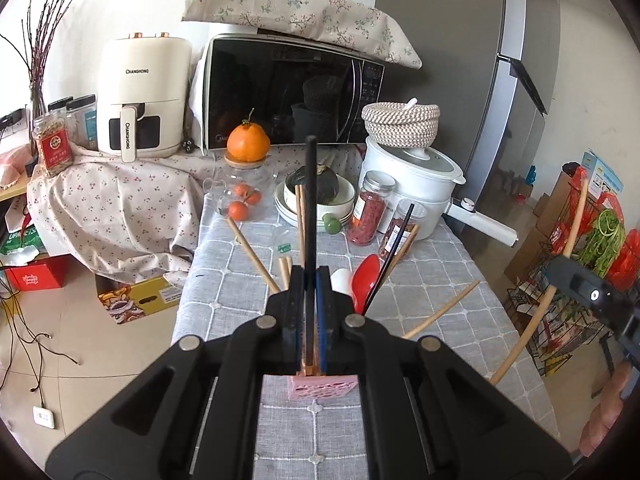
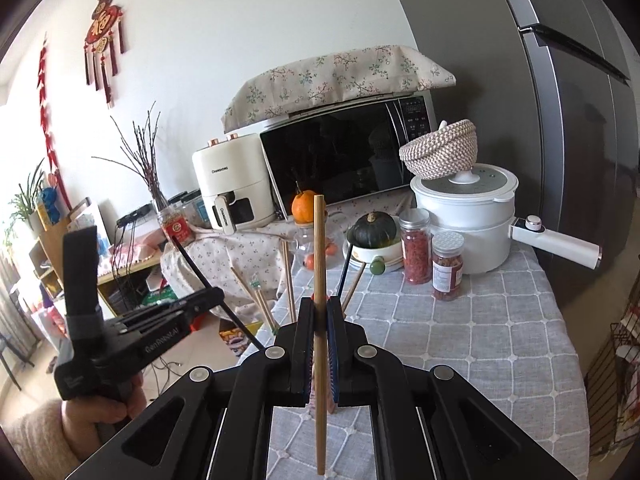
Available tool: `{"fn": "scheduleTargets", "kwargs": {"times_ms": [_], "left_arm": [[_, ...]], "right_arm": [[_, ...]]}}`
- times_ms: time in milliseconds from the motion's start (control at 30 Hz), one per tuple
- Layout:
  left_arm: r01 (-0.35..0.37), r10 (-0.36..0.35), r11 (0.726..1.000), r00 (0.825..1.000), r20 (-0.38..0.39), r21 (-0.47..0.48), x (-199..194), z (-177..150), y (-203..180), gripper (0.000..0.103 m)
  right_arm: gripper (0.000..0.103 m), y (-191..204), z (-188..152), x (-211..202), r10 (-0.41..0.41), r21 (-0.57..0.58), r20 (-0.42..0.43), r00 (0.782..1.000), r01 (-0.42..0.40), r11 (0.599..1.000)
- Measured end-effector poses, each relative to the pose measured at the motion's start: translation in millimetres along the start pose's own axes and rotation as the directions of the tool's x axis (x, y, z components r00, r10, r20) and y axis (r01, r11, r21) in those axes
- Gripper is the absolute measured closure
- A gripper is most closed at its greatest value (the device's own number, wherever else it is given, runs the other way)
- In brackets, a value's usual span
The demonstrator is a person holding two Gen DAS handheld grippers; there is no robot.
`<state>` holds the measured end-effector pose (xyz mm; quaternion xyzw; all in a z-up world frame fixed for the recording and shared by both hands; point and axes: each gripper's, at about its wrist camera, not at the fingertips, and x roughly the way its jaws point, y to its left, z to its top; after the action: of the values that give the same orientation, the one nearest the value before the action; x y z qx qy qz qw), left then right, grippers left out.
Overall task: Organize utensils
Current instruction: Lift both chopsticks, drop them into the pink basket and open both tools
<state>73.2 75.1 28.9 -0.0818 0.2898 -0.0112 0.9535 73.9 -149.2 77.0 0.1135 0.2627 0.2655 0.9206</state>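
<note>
Holding chopsticks and spoons upright, pink utensil holder (image 1: 322,389)

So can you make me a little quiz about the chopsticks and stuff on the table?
1. True or false: the left tongs grip a black chopstick.
2. What do the right tongs hold? A) a red spoon B) a wooden chopstick C) a jar
3. What fruit sits on the glass jar in front of the microwave?

Key:
1. True.
2. B, the wooden chopstick.
3. An orange.
</note>
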Motion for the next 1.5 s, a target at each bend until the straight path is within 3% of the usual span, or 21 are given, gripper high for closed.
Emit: {"fn": "scheduleTargets", "kwargs": {"times_ms": [200,267,333,433,567,700,867,1300,1367,1500], "left_arm": [[0.009,-0.009,1.0,1.0,-0.008,0.015,12,-7,0,0.093],[0.019,-0.019,1.0,1.0,-0.017,0.002,12,-5,3,0.072],[0.016,-0.016,1.0,1.0,-0.01,-0.016,8,-4,6,0.058],[0.0,0.0,1.0,1.0,-0.003,-0.031,-1,-2,13,0.05],[-0.051,0.048,0.998,0.998,-0.051,-0.049,-1,-7,24,0.037],[-0.1,0.091,0.993,0.983,-0.16,-0.055,10,-19,38,0.034],[-0.103,0.08,0.991,0.965,-0.25,-0.08,20,-34,52,0.034],[-0.096,0.077,0.994,0.957,-0.279,-0.058,26,-39,50,0.033],[-0.099,0.08,0.994,0.956,-0.283,-0.053,27,-39,50,0.033],[-0.1,0.085,0.994,0.955,-0.285,-0.037,27,-40,47,0.031]], "right_arm": [[0.097,7,6,5,0.013,0.028,0.075,0.997,-0.015,0.999],[0.097,11,9,6,0.013,0.035,0.107,0.994,-0.017,0.999],[0.097,14,12,7,0.012,0.045,0.137,0.99,-0.019,0.999],[0.097,21,16,10,-0.001,0.052,0.186,0.983,-0.009,0.999],[0.097,29,18,19,-0.025,0.058,0.232,0.972,0.012,0.998],[0.097,37,14,37,-0.064,0.04,0.248,0.967,0.056,0.998],[0.097,40,6,63,-0.114,0.03,0.238,0.965,0.11,0.993],[0.096,47,-25,111,-0.127,-0.04,0.105,0.986,0.132,0.99],[0.094,44,-26,112,-0.128,-0.031,0.088,0.988,0.131,0.991],[0.074,38,-18,95,-0.108,-0.008,0.114,0.988,0.11,0.994]]}}
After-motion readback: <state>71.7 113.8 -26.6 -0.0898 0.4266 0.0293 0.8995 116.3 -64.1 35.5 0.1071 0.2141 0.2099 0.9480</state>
